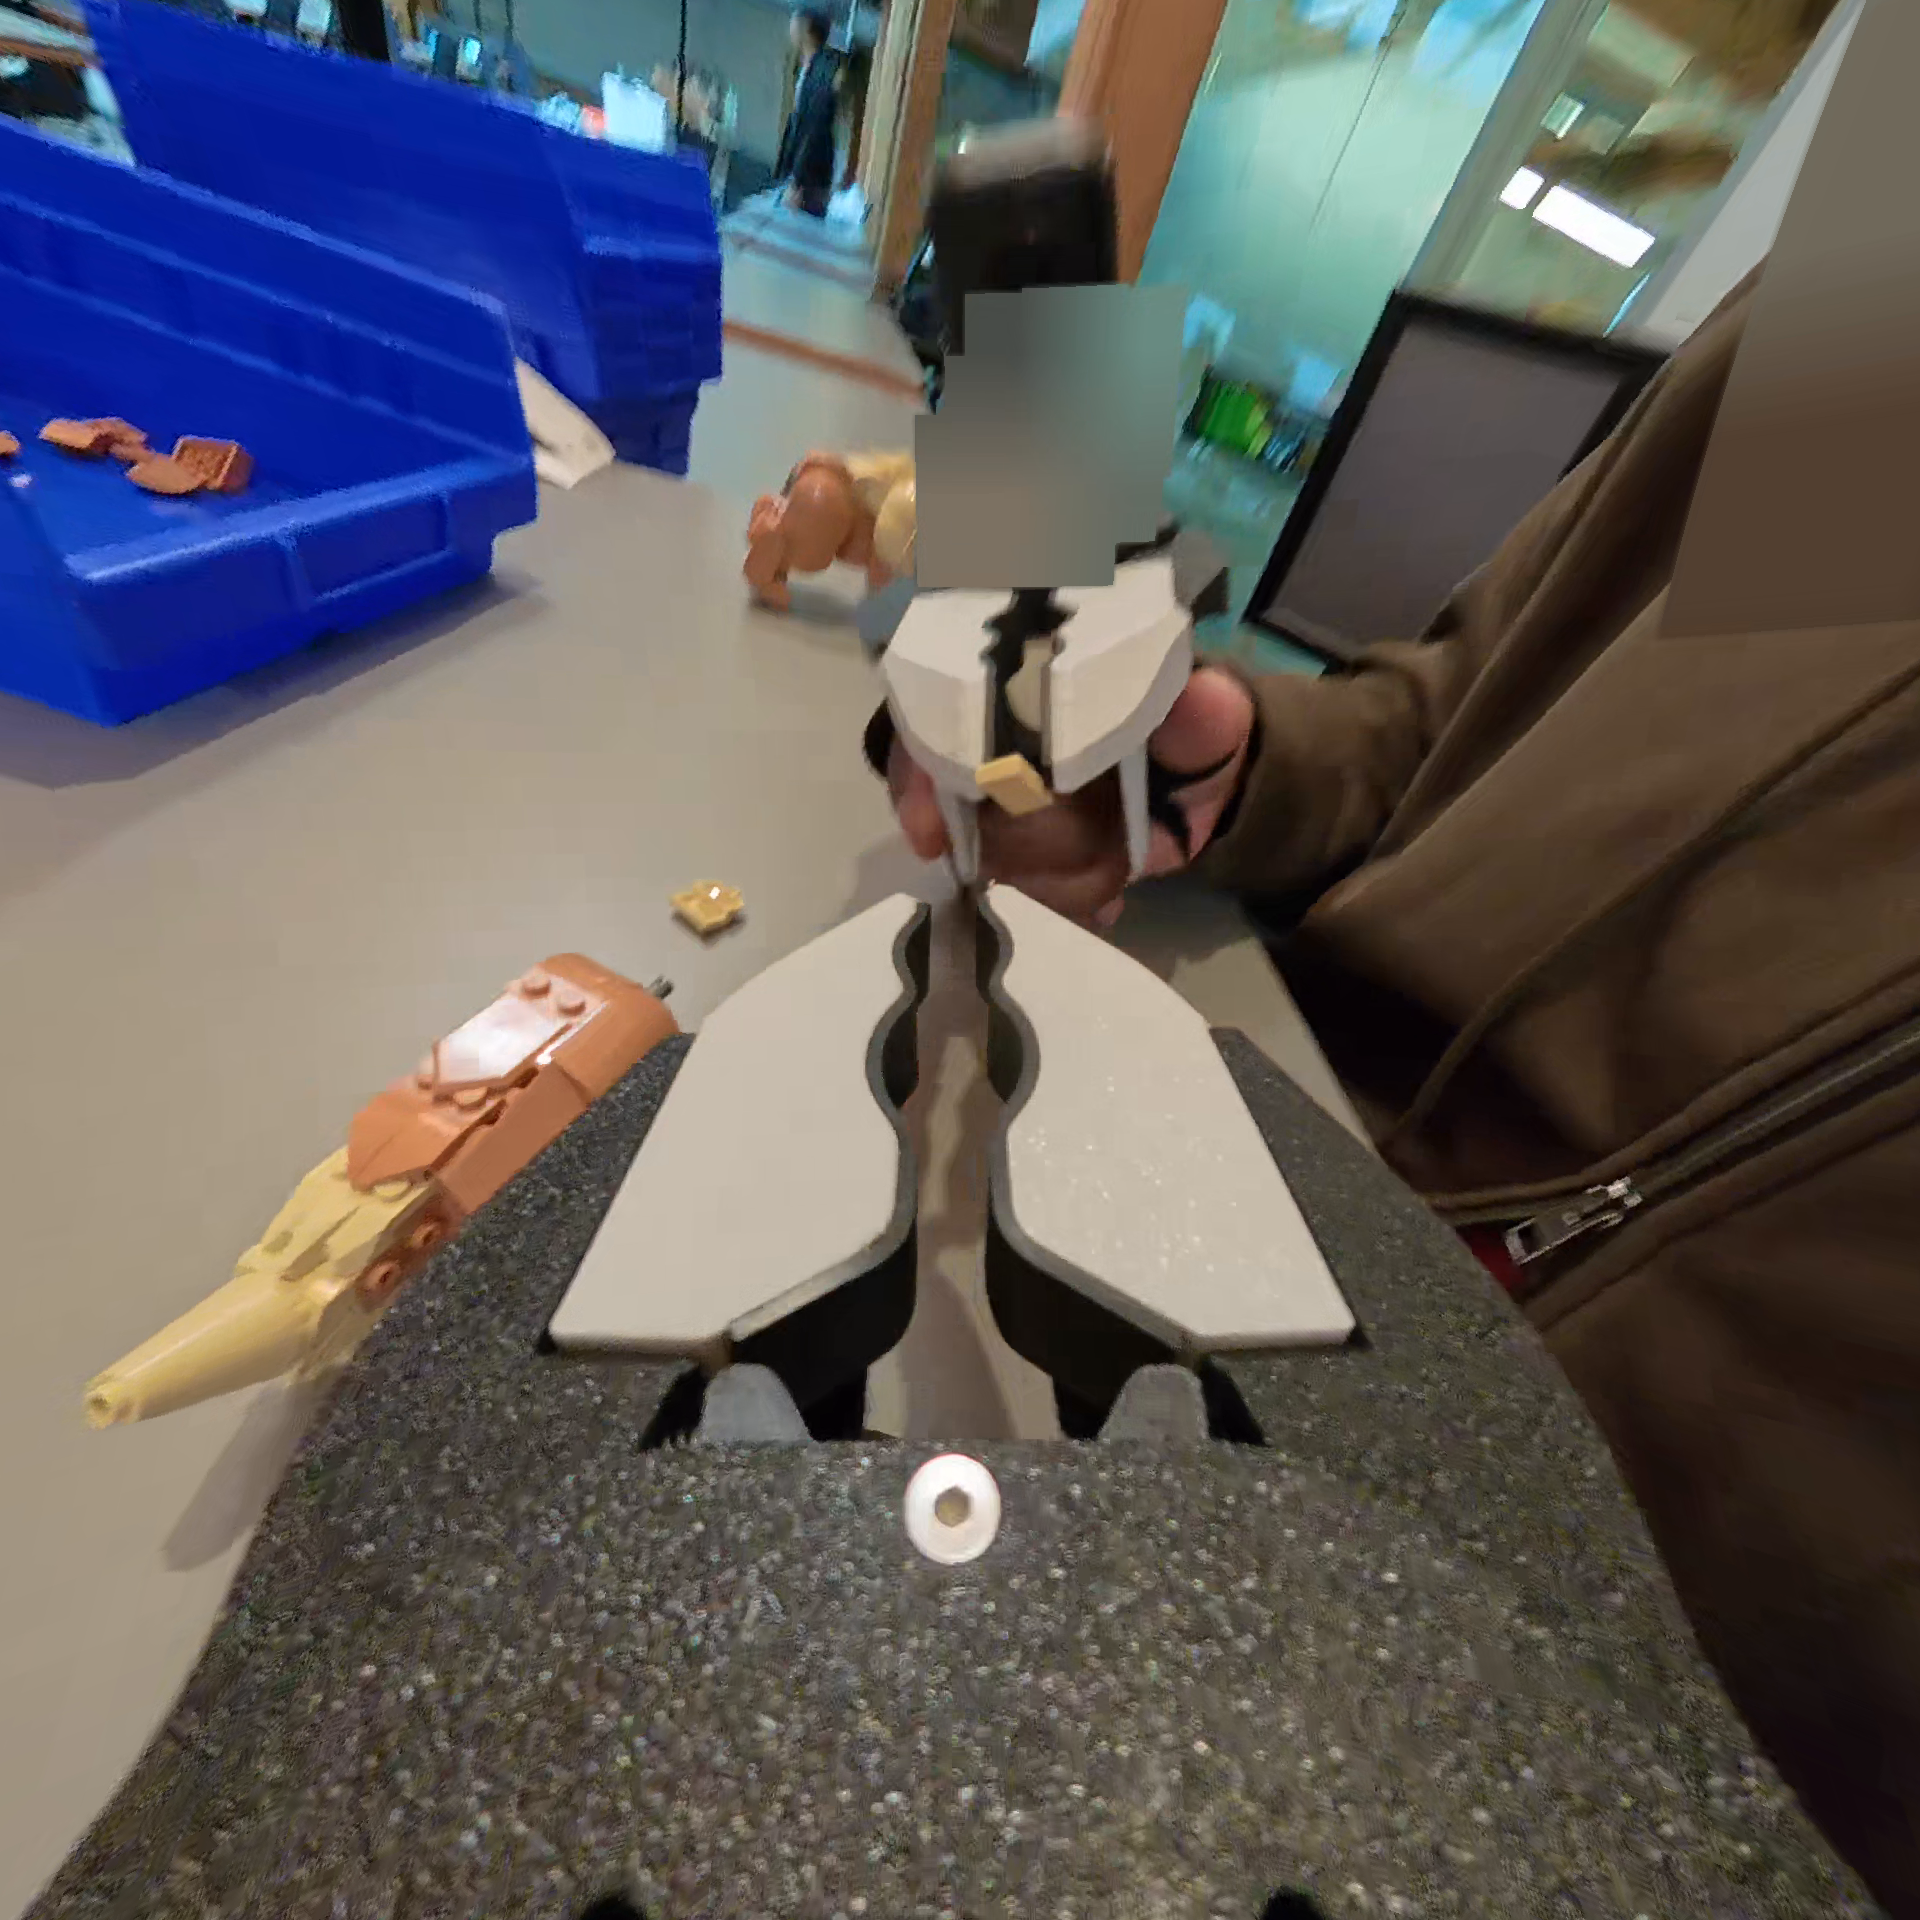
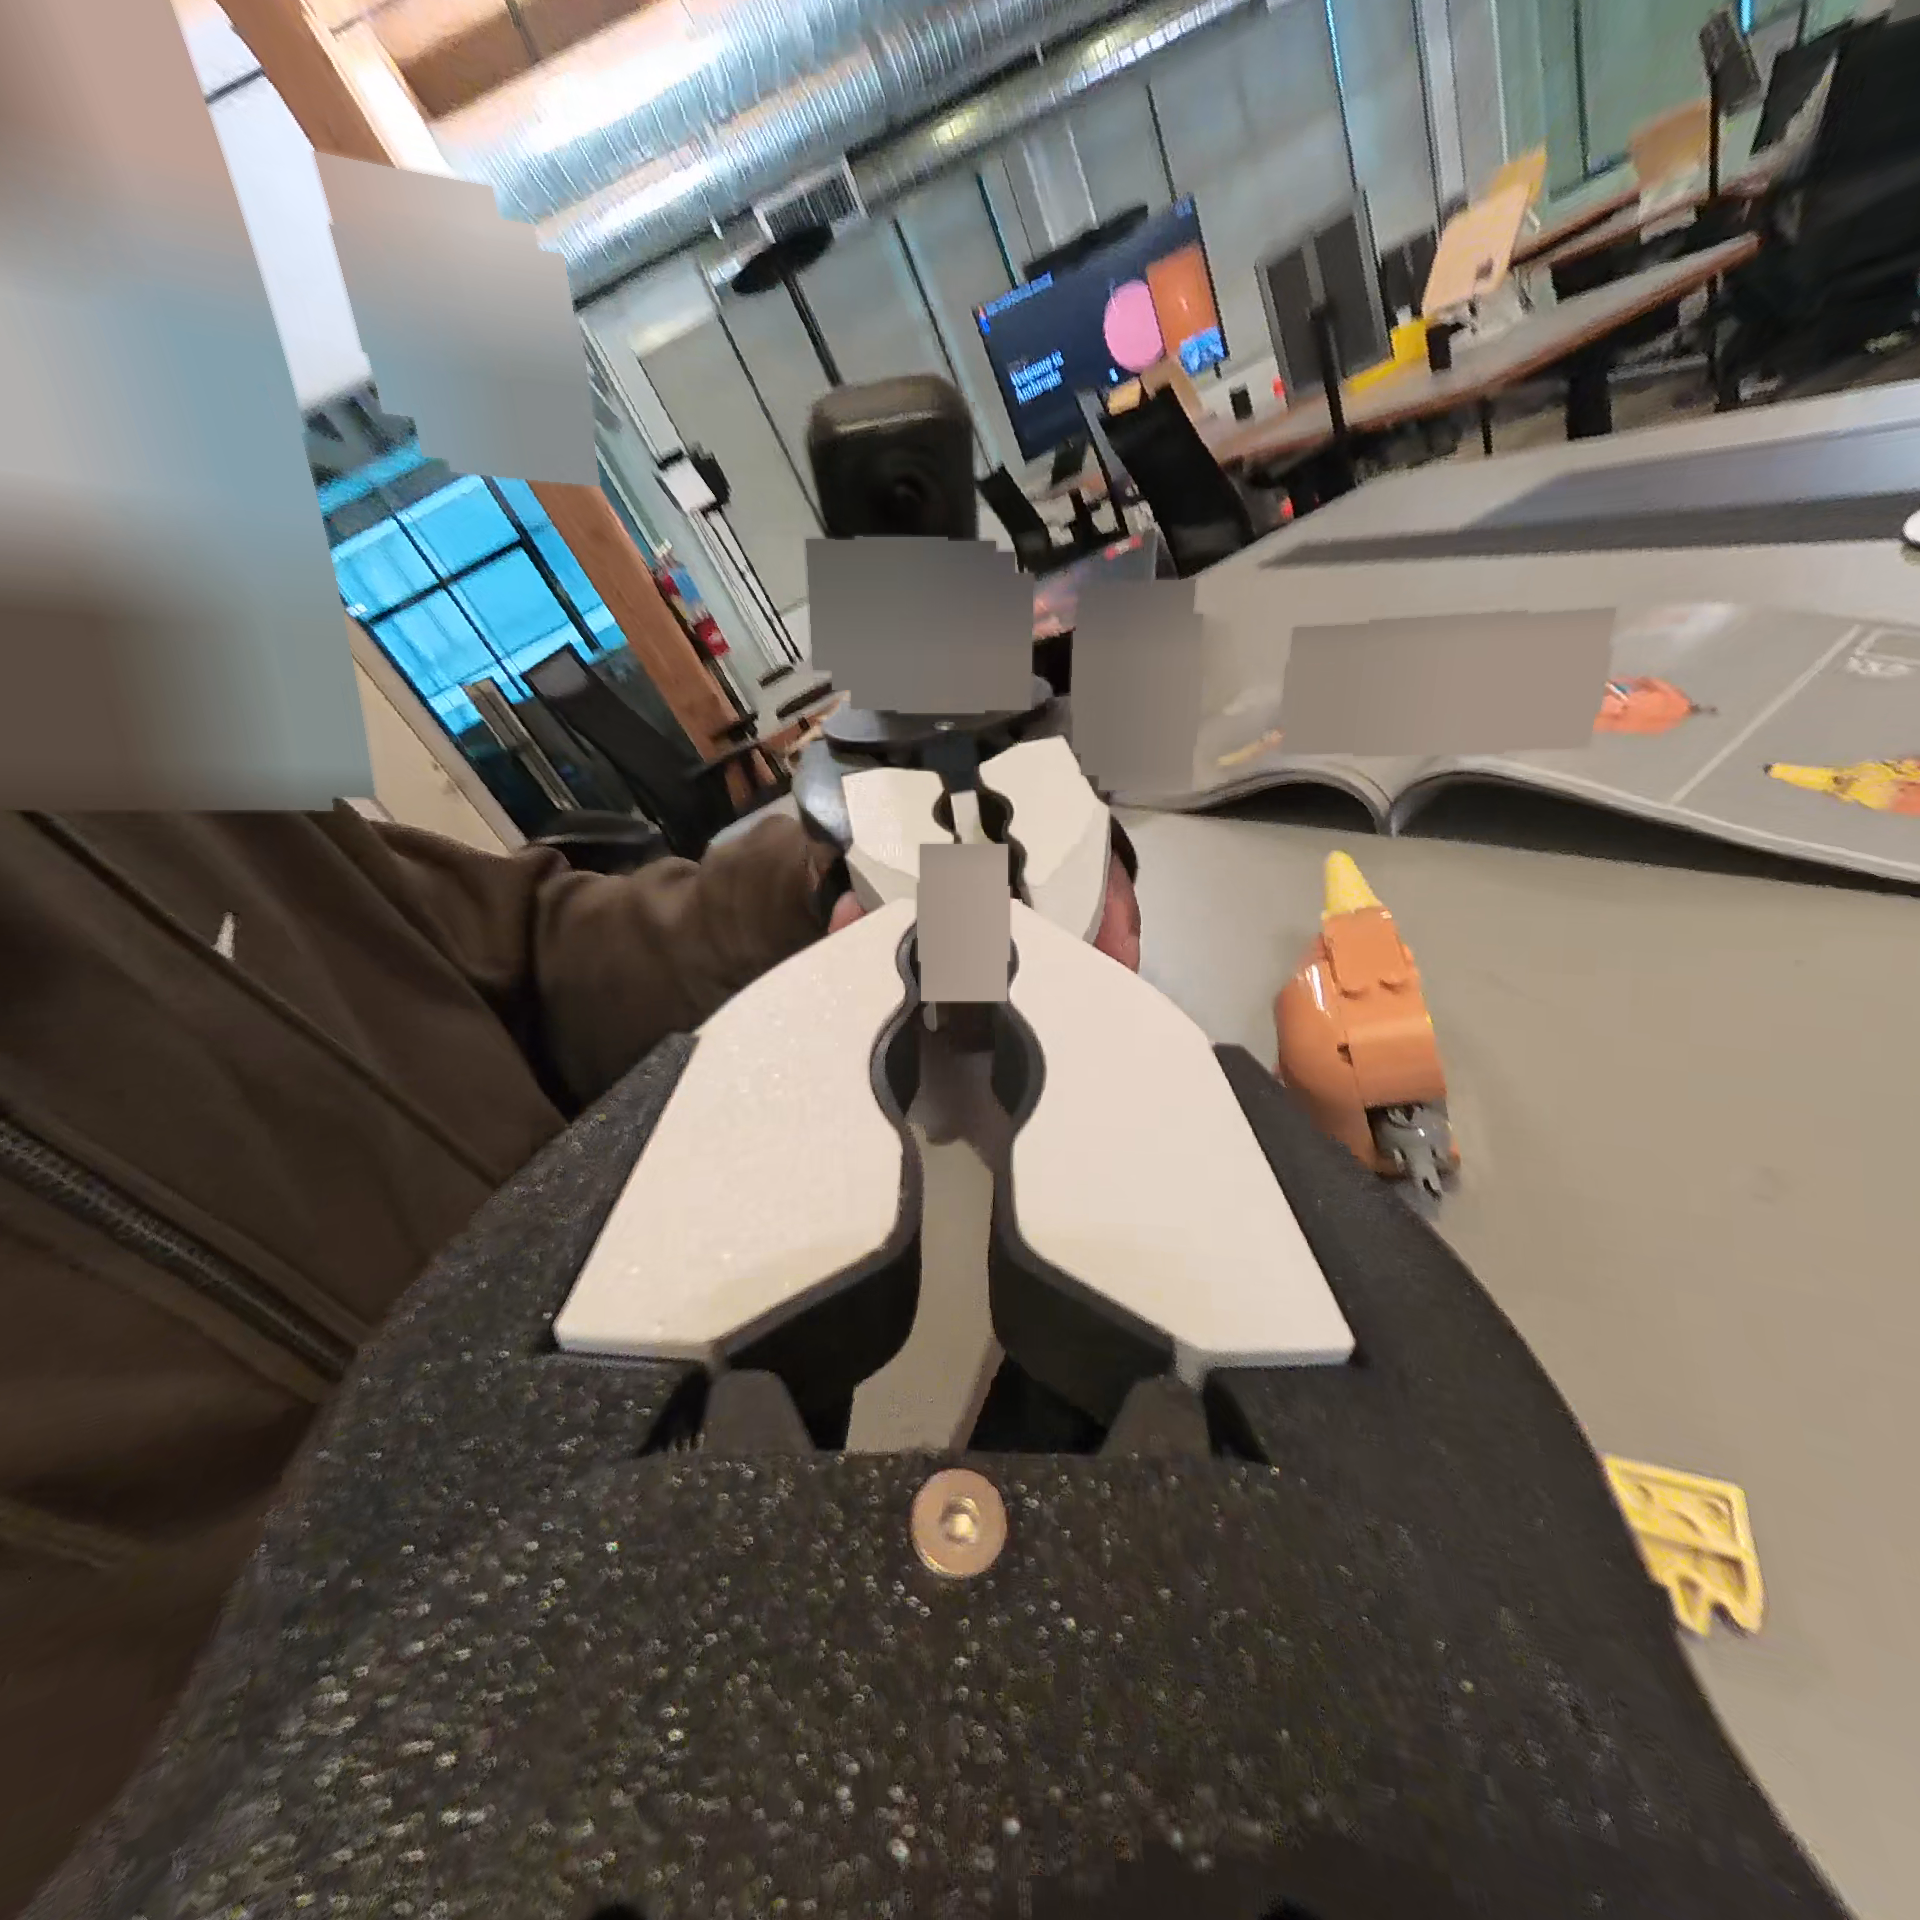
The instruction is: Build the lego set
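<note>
On the grey counter [image 1: 312,883], the left gripper [image 1: 958,904] has jaws nearly closed on nothing visible, a brown-tan model [image 1: 416,1164] at nine o'clock, and beyond, the right gripper [image 1: 1023,821] pinches a tan brick [image 1: 1013,781].

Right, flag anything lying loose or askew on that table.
The brown-and-tan lego assembly lies tipped on its side beside the left gripper. One small tan piece sits alone on the table, outside the blue bin.
</note>
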A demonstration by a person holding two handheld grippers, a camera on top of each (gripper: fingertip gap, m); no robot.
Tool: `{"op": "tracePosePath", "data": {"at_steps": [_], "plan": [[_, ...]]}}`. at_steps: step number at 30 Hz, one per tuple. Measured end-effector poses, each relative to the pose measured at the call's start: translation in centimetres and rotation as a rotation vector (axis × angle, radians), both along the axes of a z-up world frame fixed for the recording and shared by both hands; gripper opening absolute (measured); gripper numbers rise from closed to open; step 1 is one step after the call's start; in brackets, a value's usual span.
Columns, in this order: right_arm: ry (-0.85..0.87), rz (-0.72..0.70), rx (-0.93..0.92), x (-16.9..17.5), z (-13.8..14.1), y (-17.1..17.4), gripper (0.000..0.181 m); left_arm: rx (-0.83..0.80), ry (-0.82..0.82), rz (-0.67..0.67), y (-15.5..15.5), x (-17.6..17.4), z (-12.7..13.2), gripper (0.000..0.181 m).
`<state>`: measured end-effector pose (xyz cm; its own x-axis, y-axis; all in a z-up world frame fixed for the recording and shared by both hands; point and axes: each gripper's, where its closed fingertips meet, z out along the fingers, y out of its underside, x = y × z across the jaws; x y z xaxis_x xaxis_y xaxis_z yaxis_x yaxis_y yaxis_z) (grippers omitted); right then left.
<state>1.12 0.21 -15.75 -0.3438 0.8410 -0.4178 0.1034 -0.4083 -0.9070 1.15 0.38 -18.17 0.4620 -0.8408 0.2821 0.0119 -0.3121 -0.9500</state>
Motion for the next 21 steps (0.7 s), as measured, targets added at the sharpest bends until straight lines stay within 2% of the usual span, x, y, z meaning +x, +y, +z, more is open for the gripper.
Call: {"op": "tracePosePath", "data": {"at_steps": [4, 6, 9, 13, 16, 21], "plan": [[0.059, 0.057, -0.059, -0.2, 0.8, -0.8, 0.008, 0.061, -0.18, -0.014, -0.4, -0.5, 2.8, 0.009], [0.068, 0.076, -0.09, -0.3, 0.9, -1.0, 0.008, 0.138, -0.188, -0.007, -0.7, -0.7, 3.6, 0.009], [0.096, 0.099, -0.157, -0.3, 1.5, -0.9, 0.008, 0.239, -0.122, 0.015, -0.9, -0.8, 3.8, 0.012], [0.108, 0.111, -0.273, -0.4, 1.8, -0.7, 0.008, 0.396, -0.018, 0.105, -0.5, -0.6, 4.0, 0.027], [0.096, 0.094, -0.34, -0.8, 1.7, -0.4, 0.008, 0.525, 0.126, 0.174, -0.1, -0.3, 3.5, 0.034], [0.108, 0.074, -0.468, -0.9, 1.8, 0.3, 0.008, 0.655, 0.206, 0.274, 0.4, -0.6, 3.9, 0.033]]}}
